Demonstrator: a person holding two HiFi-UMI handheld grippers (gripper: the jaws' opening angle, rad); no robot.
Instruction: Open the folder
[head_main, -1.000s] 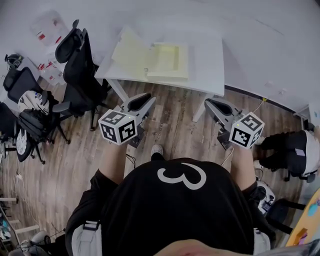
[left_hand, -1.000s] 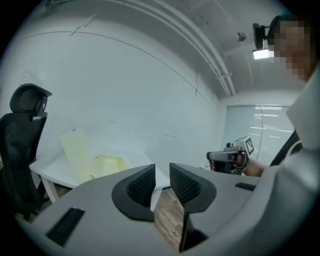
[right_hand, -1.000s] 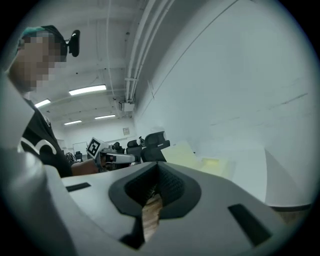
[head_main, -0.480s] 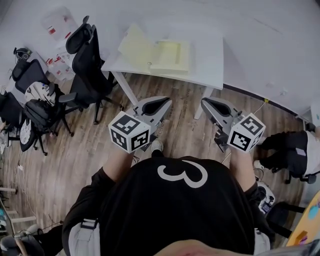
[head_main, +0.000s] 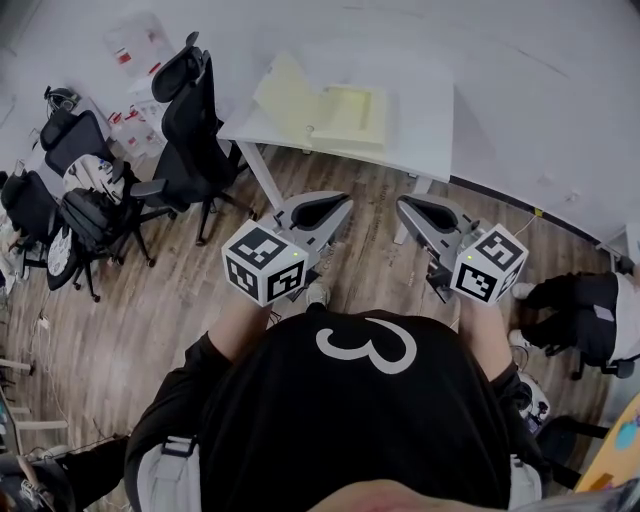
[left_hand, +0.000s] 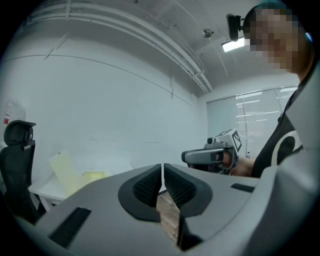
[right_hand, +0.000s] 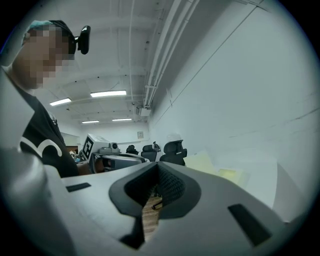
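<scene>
Tongs hanging short of the surface (head_main: 425, 125).
The left tongs (head_main: 343, 207) have just been closing on nothing, the right tongs (head_main: 403, 204) are pressing together; folder (head_main: 325, 115) lying open at the surface's left edge.

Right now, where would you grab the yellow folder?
Probably the folder's raised flap, at its free edge, coming from the table's left end. The flap tilts up off the table, so jaws could close around it; the rest lies flat.

The folder (head_main: 325, 108) lies on the table's (head_main: 425, 125) left part. A chair (head_main: 195, 125) stands just left of the table, more chairs (head_main: 75, 195) farther left, all on the floor (head_main: 150, 310).
</scene>
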